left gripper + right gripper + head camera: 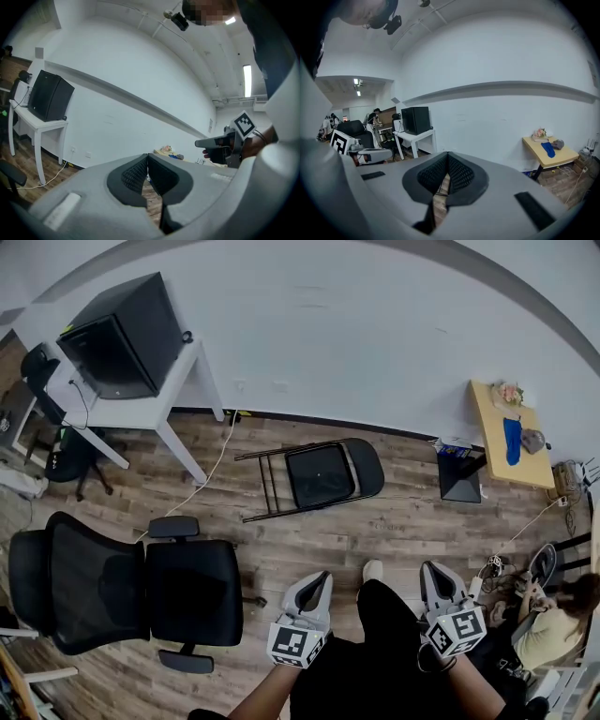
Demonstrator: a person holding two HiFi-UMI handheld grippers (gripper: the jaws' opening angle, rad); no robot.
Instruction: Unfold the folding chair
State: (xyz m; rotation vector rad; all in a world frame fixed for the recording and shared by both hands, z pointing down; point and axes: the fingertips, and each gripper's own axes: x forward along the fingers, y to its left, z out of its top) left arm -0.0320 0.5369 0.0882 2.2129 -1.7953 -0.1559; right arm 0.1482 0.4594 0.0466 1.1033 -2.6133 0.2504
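L gripper & R gripper are held side by side low in the head view, both pointing fwd and well apart from each other. Jaws on both are clenched, pads meeting, w/ nothing btwn them. Each carries a marker cube, L and R, w/ b/w square patterns only, no readable text. The person's dark-clothed leg and a pale shoe sit btwn the two grippers.

Left of the L gripper is a black office chair w/ mesh back and armrests. It's near, but off to the side of the line ahead.

The folding chair lies flat on the wood floor, folded up, straight ahead of the grippers and well apart from them. Its padded end is to the right, the thin frame legs to the left. A white cable runs along the floor just left of it.

Further back, left: white desk w/ a black box on top. Right: yellow table against the wall w/ a blue item and flowers; a black stand is beside it. A seated person is at far right.
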